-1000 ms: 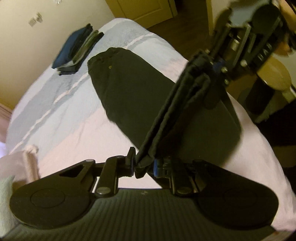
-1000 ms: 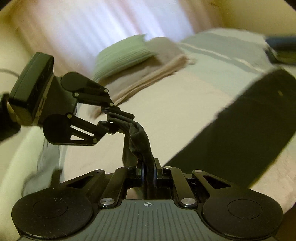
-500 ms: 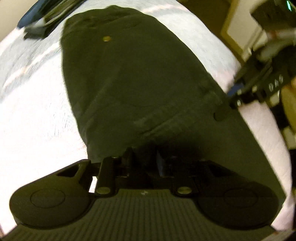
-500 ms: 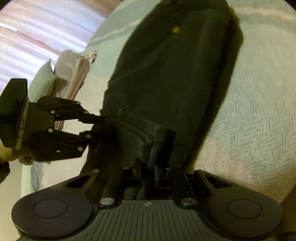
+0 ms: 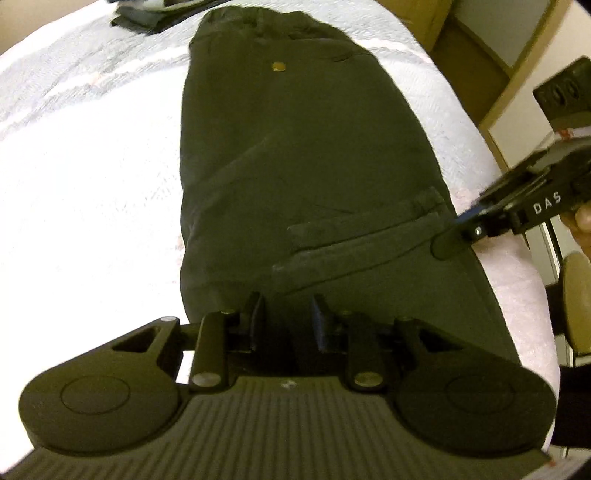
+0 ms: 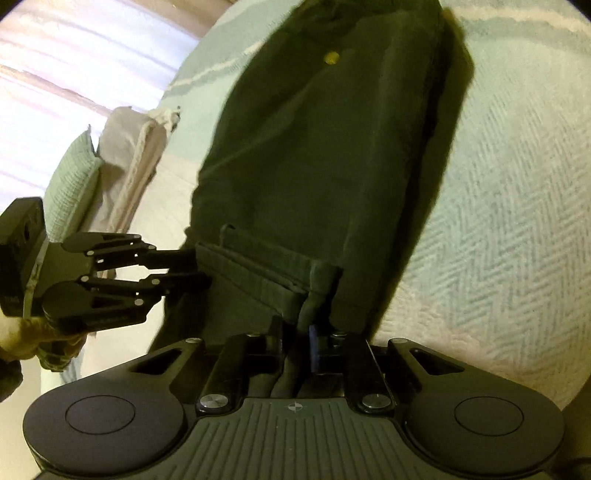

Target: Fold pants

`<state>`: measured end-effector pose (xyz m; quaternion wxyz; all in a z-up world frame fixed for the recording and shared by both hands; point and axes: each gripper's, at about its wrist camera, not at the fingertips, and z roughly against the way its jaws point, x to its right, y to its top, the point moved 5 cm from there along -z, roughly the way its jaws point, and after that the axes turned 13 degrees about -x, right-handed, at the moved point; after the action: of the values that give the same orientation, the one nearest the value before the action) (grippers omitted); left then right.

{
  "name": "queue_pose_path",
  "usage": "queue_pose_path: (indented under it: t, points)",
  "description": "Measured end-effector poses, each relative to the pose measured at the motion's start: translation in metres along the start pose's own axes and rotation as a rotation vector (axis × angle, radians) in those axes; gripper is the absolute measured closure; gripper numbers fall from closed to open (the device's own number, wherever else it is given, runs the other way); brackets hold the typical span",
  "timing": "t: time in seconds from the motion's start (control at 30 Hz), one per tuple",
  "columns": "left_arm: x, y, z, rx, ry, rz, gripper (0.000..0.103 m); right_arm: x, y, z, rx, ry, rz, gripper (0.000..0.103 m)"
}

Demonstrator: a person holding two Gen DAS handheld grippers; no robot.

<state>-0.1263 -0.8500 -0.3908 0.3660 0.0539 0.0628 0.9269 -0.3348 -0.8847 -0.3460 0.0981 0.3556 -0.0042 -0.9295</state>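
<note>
Lying lengthwise on the pale herringbone-weave bedspread [image 6: 498, 229], the dark folded fabric pants [image 5: 295, 155] have their hems doubled back over the legs, a small brass button [image 5: 277, 66] showing toward the waistband end. At the pants' near fold, the left gripper [image 5: 284, 317] has its jaws parted, cloth lying between them but not pinched. At the hem corner of the pants, the right gripper [image 6: 297, 341] has a bunched fold of cloth between narrowly spaced jaws; whether it grips is hard to tell. Beyond the waistband, a dark stack of folded clothes [image 5: 147, 18] is cut off. Left of the pants, a green ribbed pillow [image 6: 70, 184] and beige folded blanket [image 6: 129, 155] rest.
</note>
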Motion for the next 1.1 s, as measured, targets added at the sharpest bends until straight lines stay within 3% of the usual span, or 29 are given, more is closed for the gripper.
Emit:
queue_pose_path:
  t: [0.1, 0.27, 0.37, 0.43, 0.53, 0.6, 0.73, 0.83, 0.97, 1.1]
  points:
    - [-0.002, 0.0, 0.005, 0.0, 0.011, 0.019, 0.079, 0.008, -0.002, 0.003, 0.004, 0.025, -0.034, 0.092]
    - [-0.005, -0.023, 0.037, 0.009, 0.066, 0.014, 0.079, 0.004, -0.013, 0.026, 0.05, -0.068, 0.019, 0.089]
    - [-0.002, -0.052, 0.057, 0.017, 0.083, 0.016, 0.079, 0.001, -0.026, 0.04, 0.1, -0.162, -0.017, 0.081]
    - [0.007, -0.072, 0.067, 0.025, 0.088, 0.007, 0.079, -0.007, -0.045, 0.051, 0.123, -0.153, -0.012, 0.077]
    - [0.024, -0.113, 0.076, 0.041, 0.097, -0.023, 0.079, -0.033, -0.09, 0.055, 0.127, -0.159, 0.049, 0.06]
    - [0.037, -0.137, 0.077, 0.059, 0.091, -0.049, 0.079, -0.053, -0.121, 0.047, 0.118, -0.163, 0.096, 0.053]
    - [0.061, -0.17, 0.071, 0.127, 0.033, -0.057, 0.079, -0.104, -0.18, 0.011, 0.104, -0.138, 0.235, 0.052]
    - [0.066, -0.182, 0.048, 0.121, 0.035, -0.074, 0.079, -0.131, -0.204, -0.025, 0.07, -0.141, 0.326, 0.052]
    - [0.056, -0.191, 0.028, 0.125, 0.041, -0.078, 0.07, -0.121, -0.217, -0.061, 0.041, -0.214, 0.351, 0.052]
    - [0.047, -0.202, 0.043, 0.136, 0.094, -0.09, 0.07, -0.119, -0.225, -0.051, 0.043, -0.336, 0.361, 0.05]
